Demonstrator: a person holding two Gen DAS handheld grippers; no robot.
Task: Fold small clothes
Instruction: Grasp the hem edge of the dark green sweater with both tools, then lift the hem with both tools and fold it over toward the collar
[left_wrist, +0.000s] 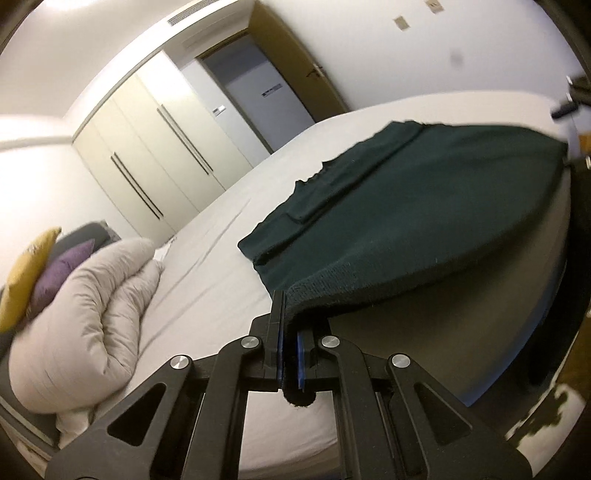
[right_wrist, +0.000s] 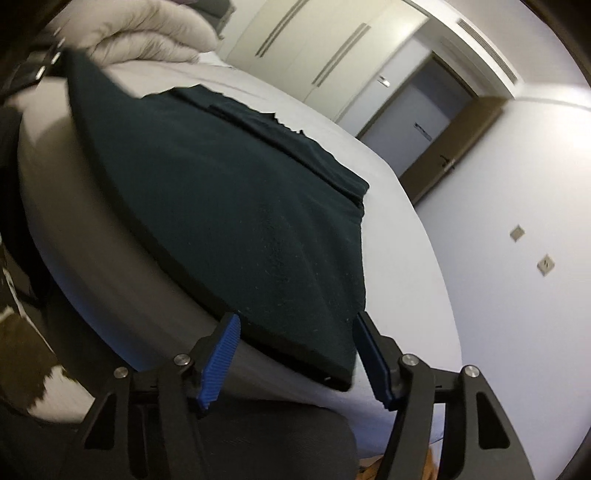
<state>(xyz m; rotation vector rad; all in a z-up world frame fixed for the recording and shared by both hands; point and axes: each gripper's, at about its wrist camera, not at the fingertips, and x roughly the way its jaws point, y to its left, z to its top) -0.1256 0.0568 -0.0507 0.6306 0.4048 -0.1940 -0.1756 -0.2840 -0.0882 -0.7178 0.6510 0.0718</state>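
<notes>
A dark green garment (left_wrist: 406, 206) lies spread on a white bed (left_wrist: 207, 258), its far part folded over itself. My left gripper (left_wrist: 290, 325) is shut on the garment's near corner hem and lifts that edge off the sheet. In the right wrist view the same garment (right_wrist: 229, 199) shows, its near edge raised. My right gripper (right_wrist: 295, 332) is open, its blue-padded fingers (right_wrist: 218, 362) on either side of the garment's other near corner, apart from it as far as I can tell.
A bunched beige duvet (left_wrist: 92, 314) with yellow and purple cushions (left_wrist: 48, 273) lies at the bed's left end. Cream wardrobes (left_wrist: 147, 158) and a doorway (left_wrist: 255, 92) stand beyond the bed. The bed's near edge (right_wrist: 110, 288) runs just below the grippers.
</notes>
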